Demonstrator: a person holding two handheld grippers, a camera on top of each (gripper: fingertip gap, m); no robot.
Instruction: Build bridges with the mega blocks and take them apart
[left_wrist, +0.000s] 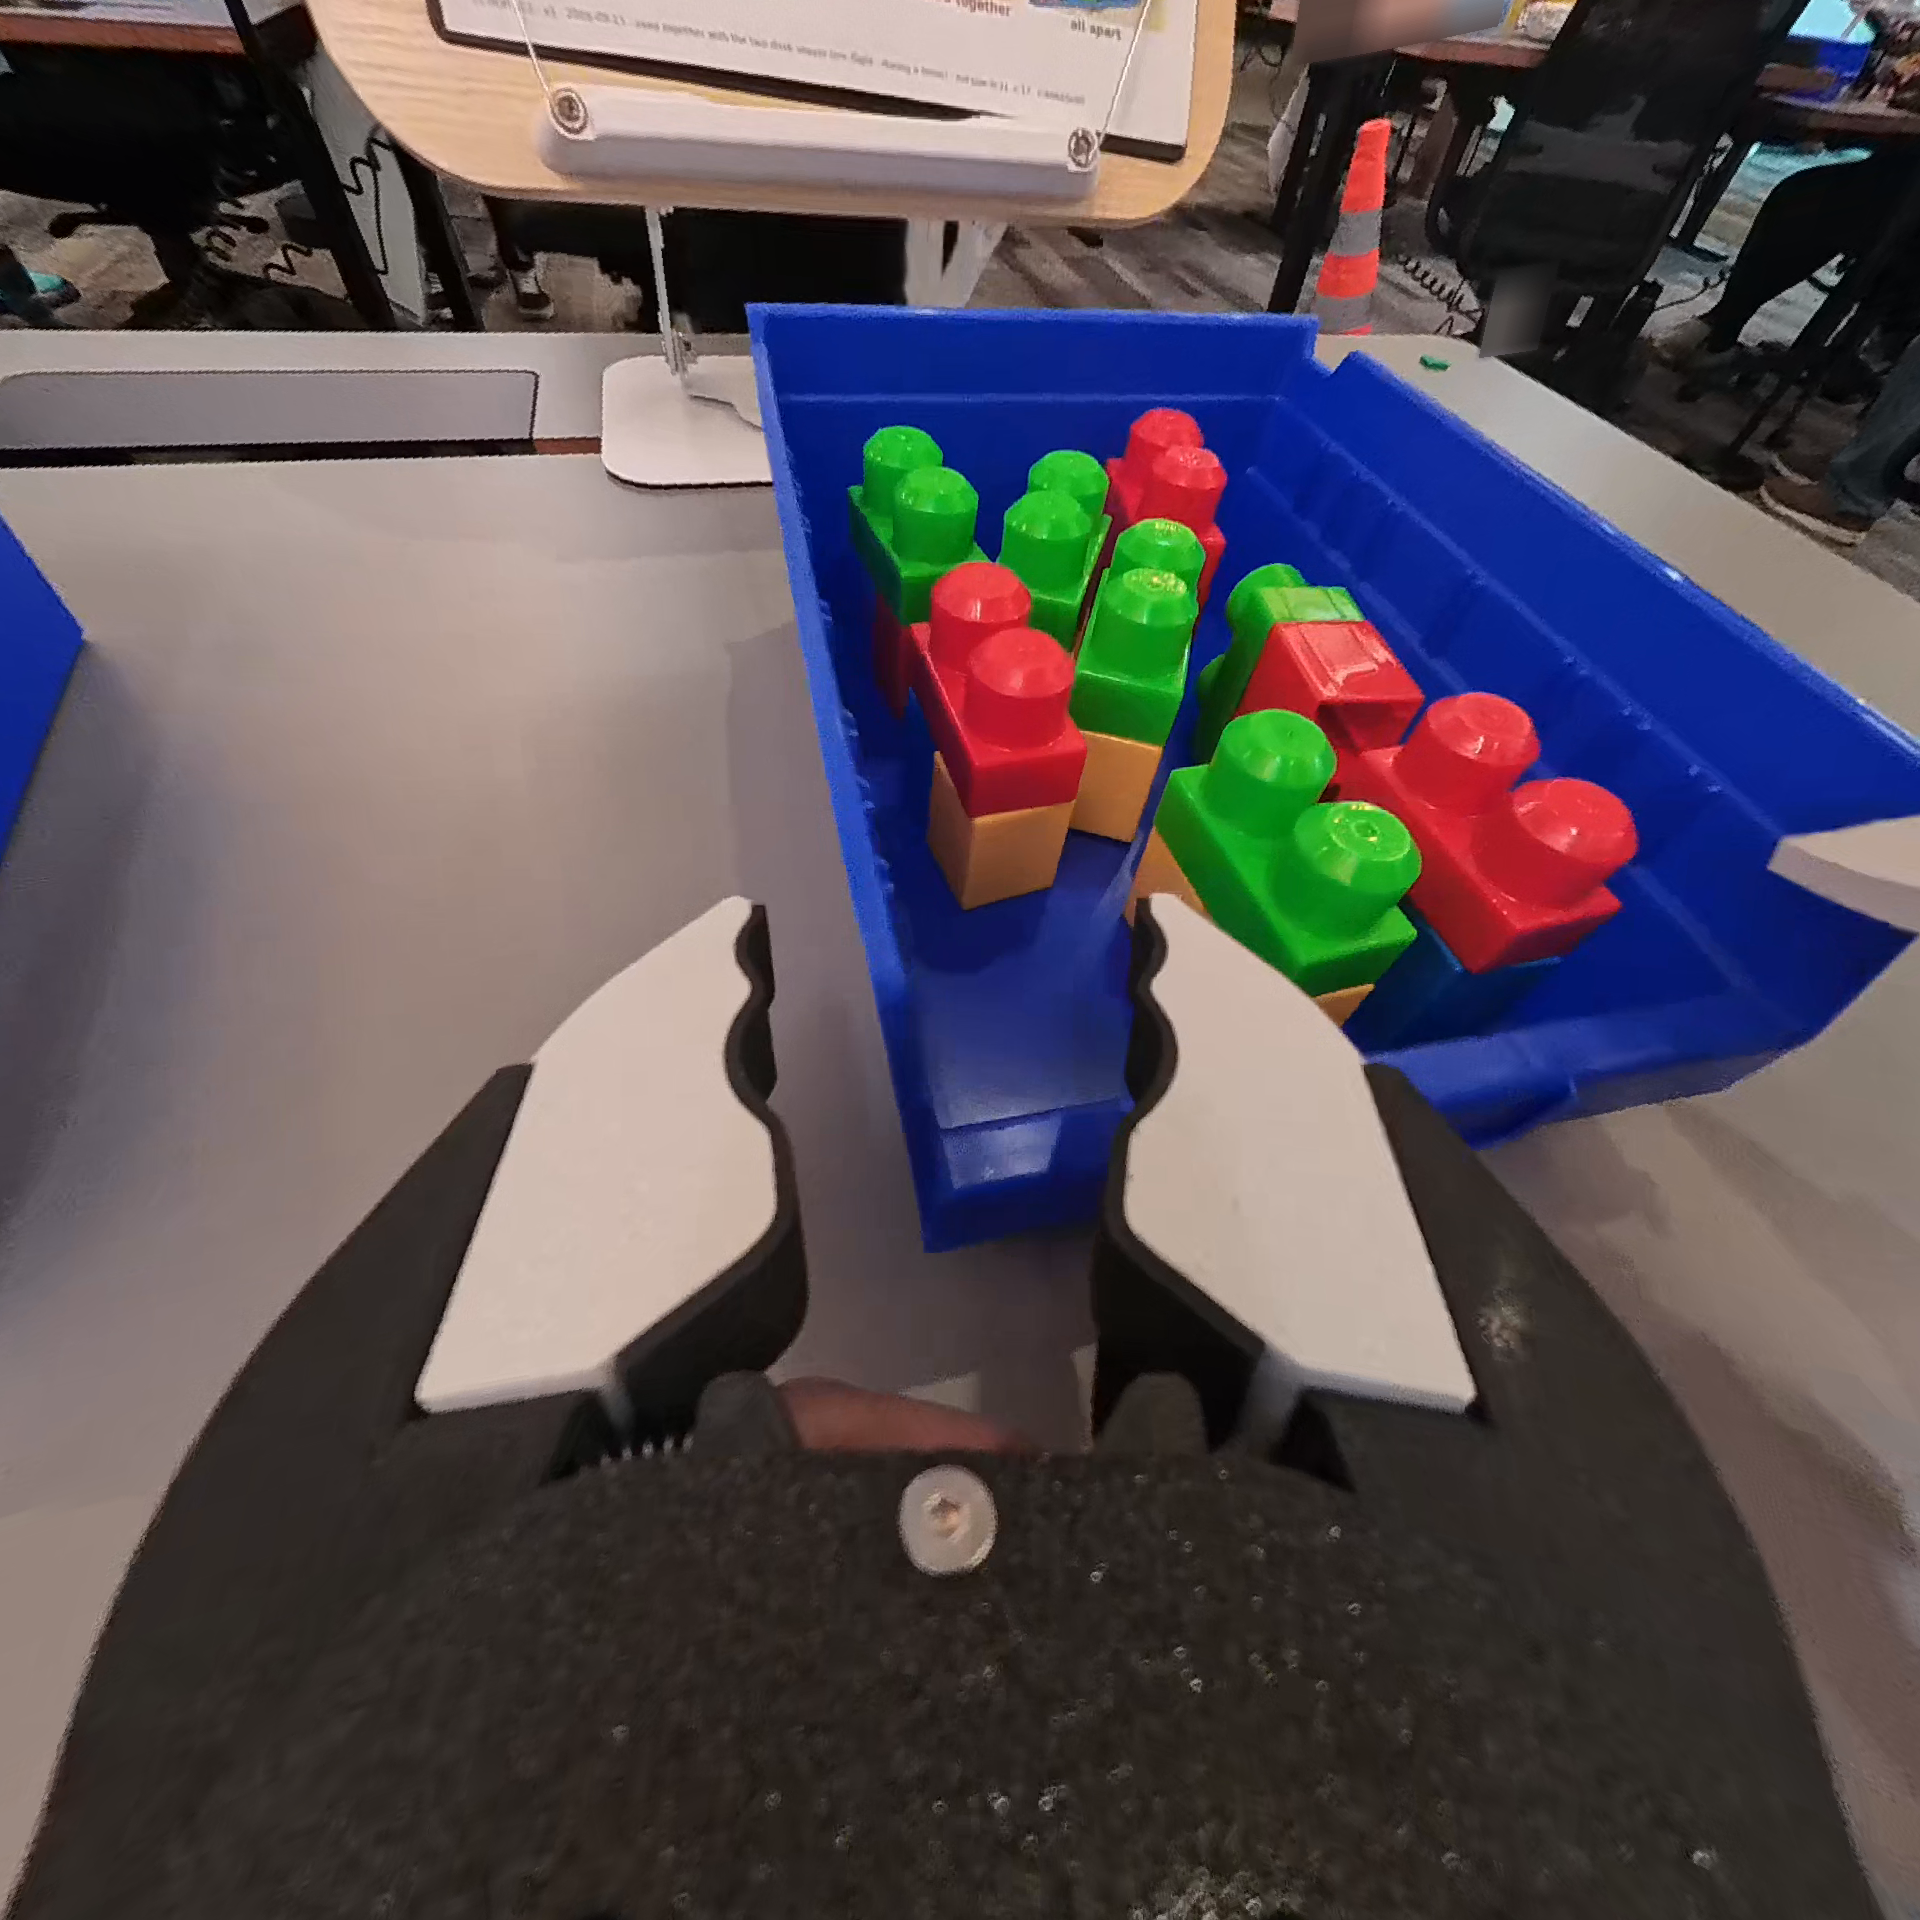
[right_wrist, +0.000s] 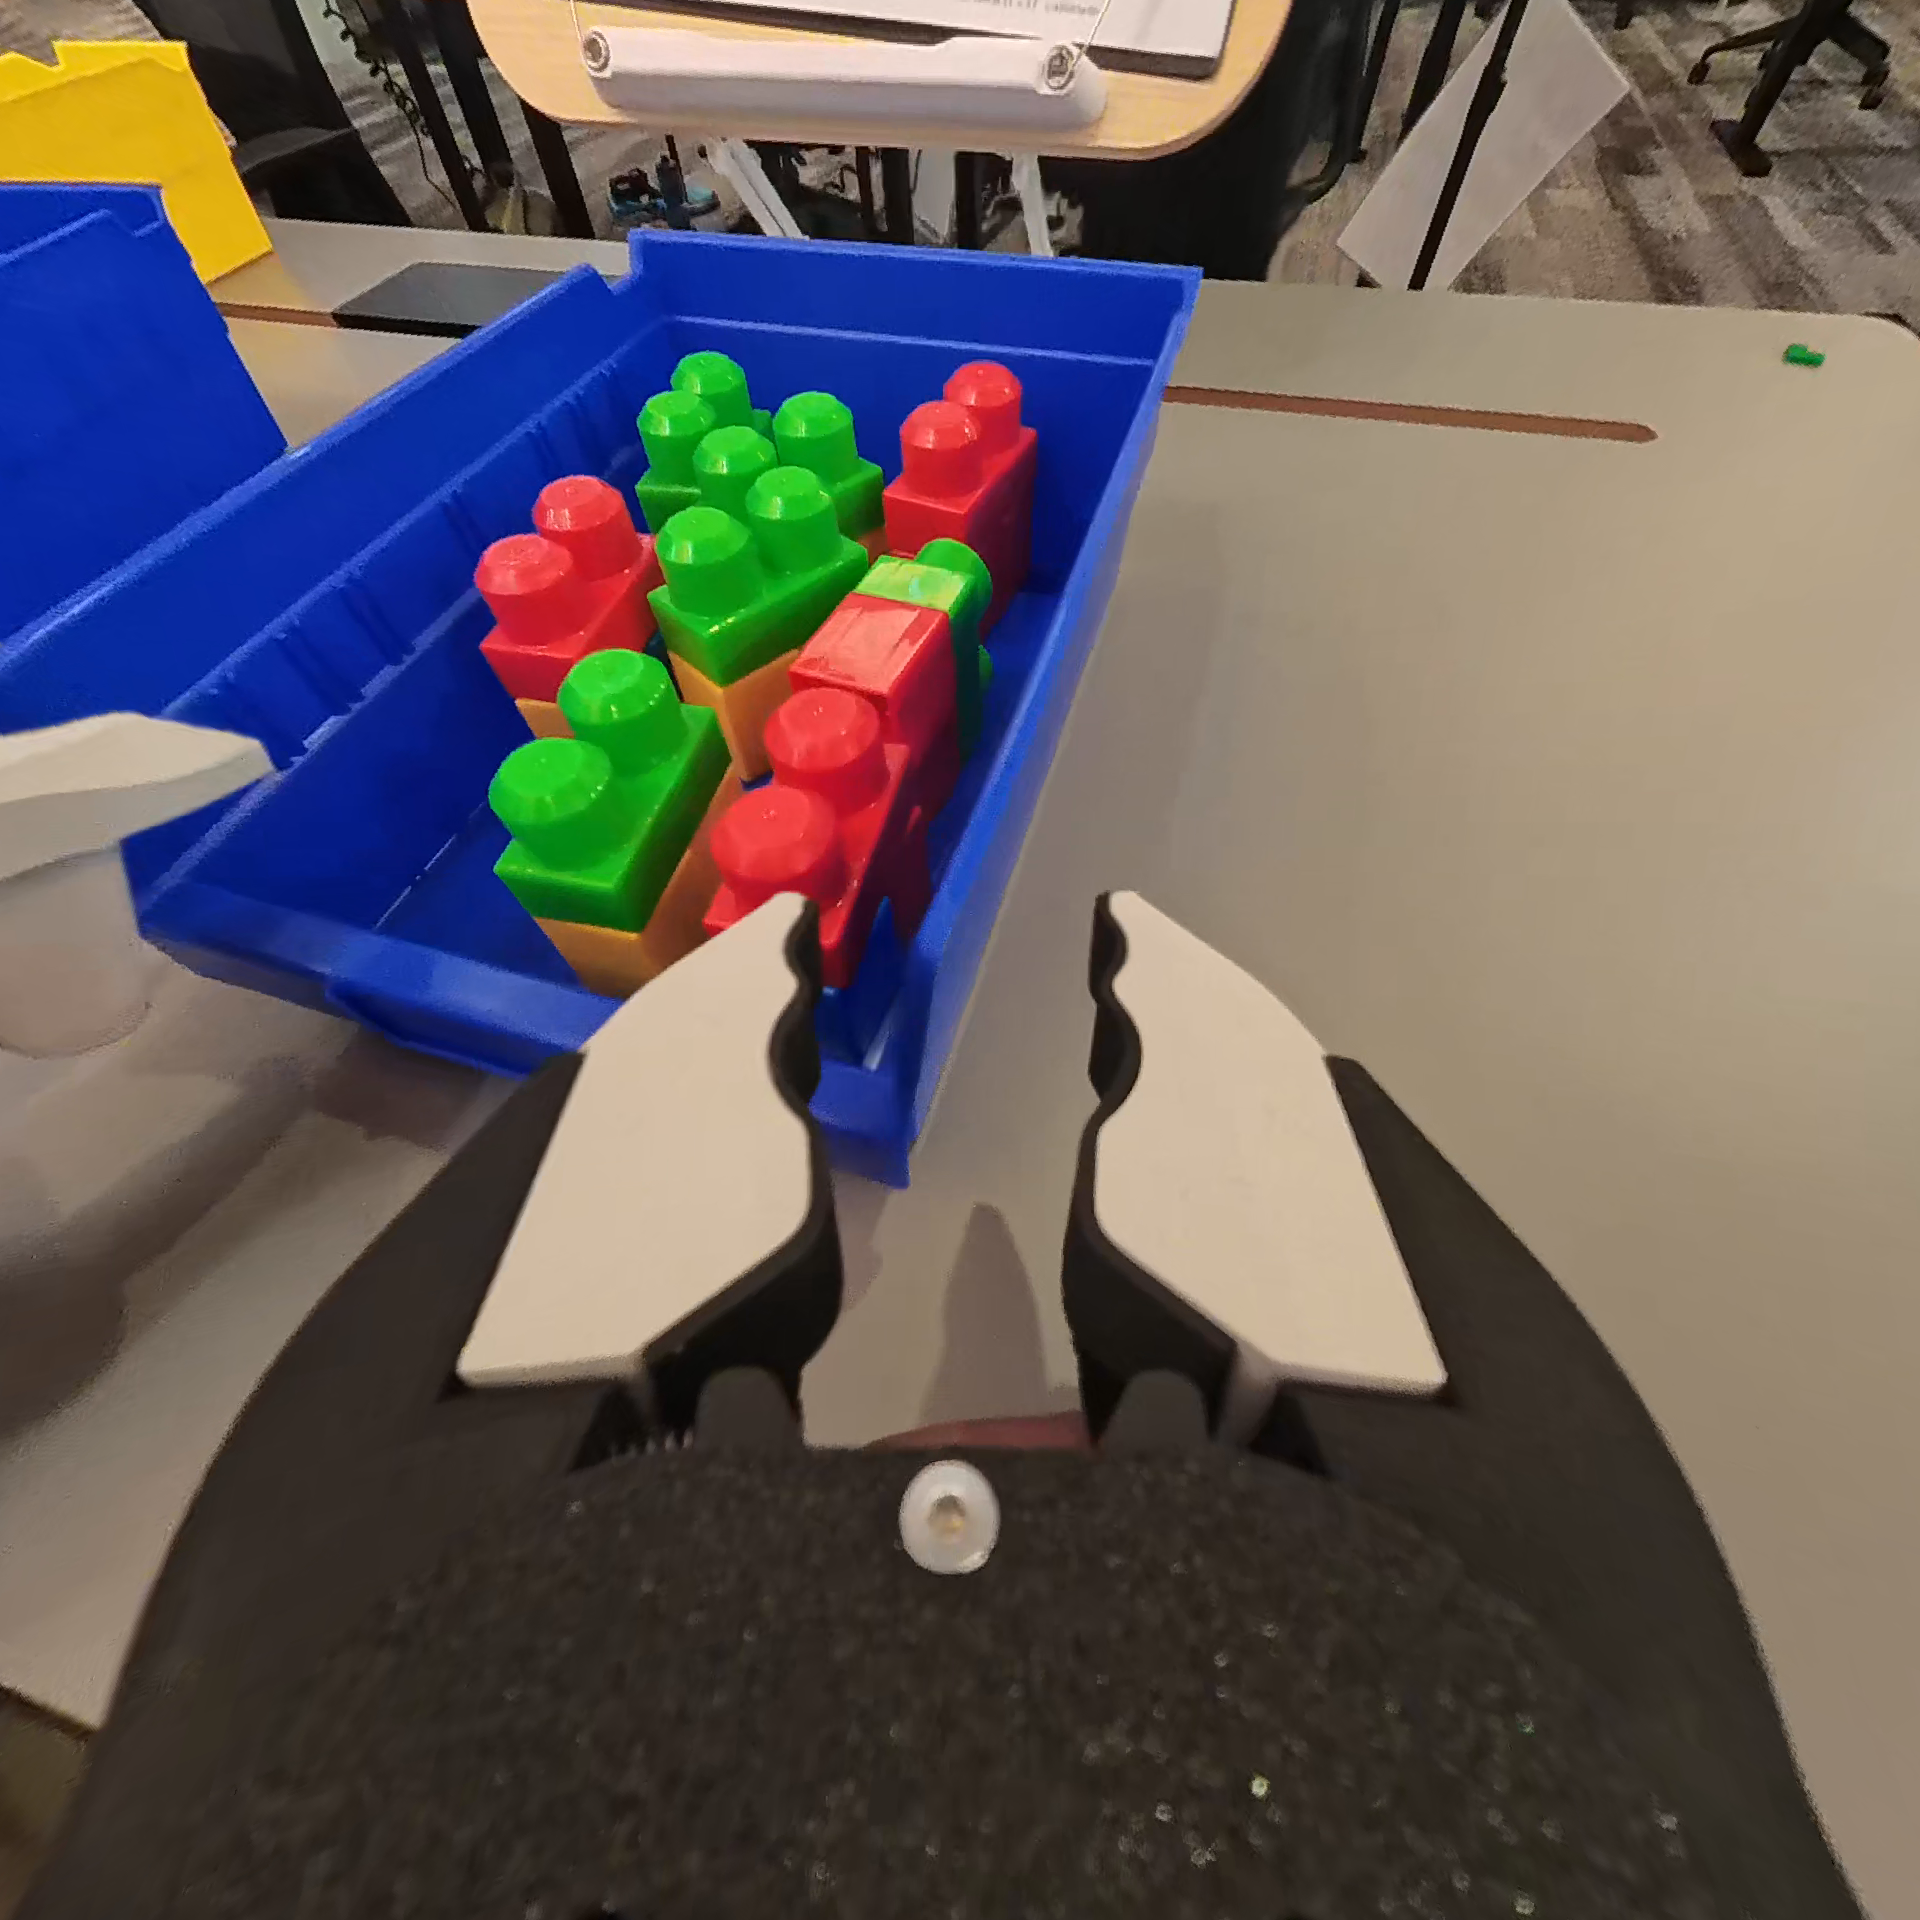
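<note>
A blue bin (left_wrist: 1039, 1174) (right_wrist: 914, 1101) on the grey table holds several built bridges of mega blocks: red and green two-stud blocks on orange and blue single blocks. A red-topped bridge (left_wrist: 1003, 727) and a green-topped one (left_wrist: 1288, 847) (right_wrist: 613, 800) stand nearest; one red and green piece (left_wrist: 1330, 665) (right_wrist: 894, 644) lies on its side. My left gripper (left_wrist: 951, 920) is open and empty, over the bin's near left corner. My right gripper (right_wrist: 951, 909) is open and empty, over the bin's near right corner. The left gripper's fingertip (right_wrist: 135, 753) shows at the left of the right wrist view.
A second blue bin (right_wrist: 114, 416) (left_wrist: 26, 665) stands to the left, a yellow bin (right_wrist: 125, 135) behind it. A wooden stand with a paper sheet (left_wrist: 790, 114) rises behind the table. An orange cone (left_wrist: 1361, 229) is on the floor. A small green bit (right_wrist: 1803, 356) lies far right.
</note>
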